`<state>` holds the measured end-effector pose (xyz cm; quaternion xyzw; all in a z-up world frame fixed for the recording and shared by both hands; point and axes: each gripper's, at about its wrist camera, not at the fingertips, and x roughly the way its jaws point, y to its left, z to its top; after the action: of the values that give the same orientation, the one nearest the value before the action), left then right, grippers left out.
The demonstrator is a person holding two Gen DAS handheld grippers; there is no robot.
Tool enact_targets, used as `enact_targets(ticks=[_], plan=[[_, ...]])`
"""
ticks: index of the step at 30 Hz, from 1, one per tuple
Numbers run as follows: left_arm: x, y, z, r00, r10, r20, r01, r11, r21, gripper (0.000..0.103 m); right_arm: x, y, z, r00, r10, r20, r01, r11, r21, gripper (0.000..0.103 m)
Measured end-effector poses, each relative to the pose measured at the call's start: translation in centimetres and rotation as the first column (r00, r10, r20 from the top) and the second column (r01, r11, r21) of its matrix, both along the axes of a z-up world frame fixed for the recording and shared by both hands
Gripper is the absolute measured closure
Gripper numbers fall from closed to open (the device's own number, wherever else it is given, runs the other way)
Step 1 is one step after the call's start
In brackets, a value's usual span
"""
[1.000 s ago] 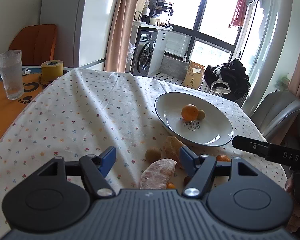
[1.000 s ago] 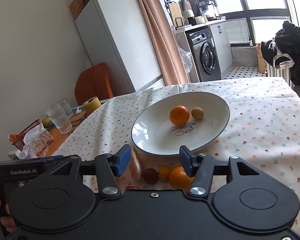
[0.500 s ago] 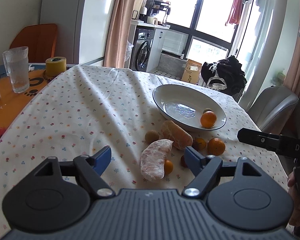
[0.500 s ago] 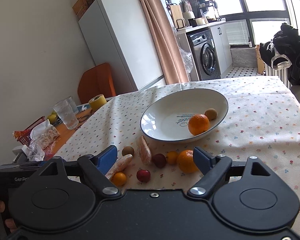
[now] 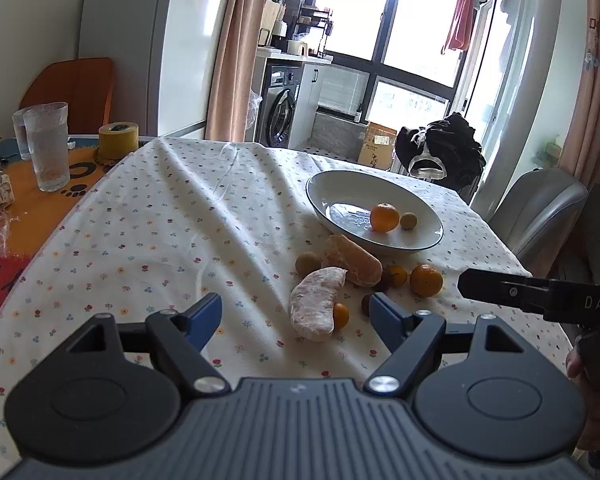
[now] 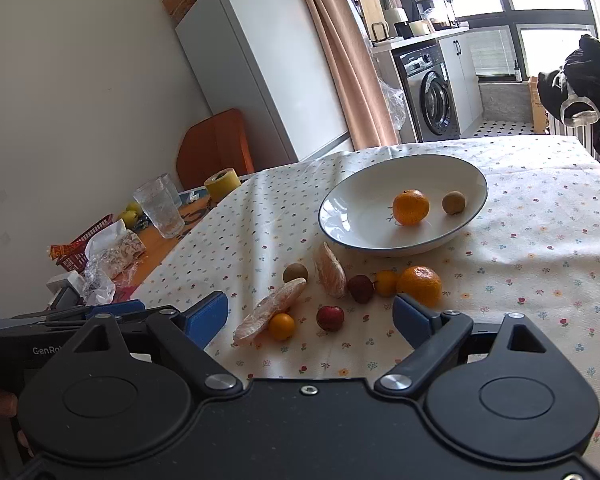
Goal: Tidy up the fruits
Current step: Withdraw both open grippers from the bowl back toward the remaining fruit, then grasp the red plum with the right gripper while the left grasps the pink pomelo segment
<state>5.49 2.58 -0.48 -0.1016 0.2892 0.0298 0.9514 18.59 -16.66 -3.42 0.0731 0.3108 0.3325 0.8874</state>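
Fruits (image 6: 332, 280) loose by bowl (image 6: 340, 216); both hand-held grippers wide, empty.

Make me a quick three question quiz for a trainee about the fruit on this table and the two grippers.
1. How many fruits lie in the white bowl?
2. True or false: the right gripper is shut on the red fruit.
3. Which lies nearest the bowl's rim: A) the peeled orange segment, B) the pale peeled wedge, C) the small orange beside that wedge?

Key:
1. Two: an orange and a small brown fruit.
2. False; both the right gripper and the left gripper are open and hold nothing.
3. A.
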Motion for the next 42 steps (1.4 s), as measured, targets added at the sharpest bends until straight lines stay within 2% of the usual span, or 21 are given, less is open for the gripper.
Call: enact_targets(ticks=[2,5,15,20,36,42], plan=[[0.0,0.2,0.0,1.000,0.000,0.012,0.000,1.000,-0.002,0.024,0.0,0.2,-0.2,1.000,0.003,-0.001,-0.003,1.000,0.000,0.015],[0.1,0.0,-0.1,1.000,-0.014,0.027,0.014,1.000,0.006,0.025,0.1,0.4,-0.5,1.000,0.016,-0.015,-0.015,1.000,0.016,0.027],[2.1,-0.5,-2.6,0.998,-0.069,-0.014,0.069,0.998,-0.014,0.038,0.7,1.2,-2.3,0.997,0.055,-0.046,-0.055,0.998,0.012,0.050],[3.6,-0.5,-3.7,0.996,-0.080,-0.046,0.079,0.996,-0.033,0.044,1.5,1.4,-3.5,0.996,0.060,-0.070,-0.060,0.998,0.003,0.053],[8.0,-0.6,-5.6,0.993,-0.076,-0.094,0.070,0.996,-0.059,0.045,3.3,2.2,-4.9,0.994,0.071,-0.081,-0.073,0.997,-0.020,0.054],[9.0,-0.8,-6.4,0.990,-0.083,-0.118,0.076,0.995,-0.063,0.049,4.1,2.8,-5.5,0.992,0.089,-0.091,-0.091,0.995,-0.025,0.059]])
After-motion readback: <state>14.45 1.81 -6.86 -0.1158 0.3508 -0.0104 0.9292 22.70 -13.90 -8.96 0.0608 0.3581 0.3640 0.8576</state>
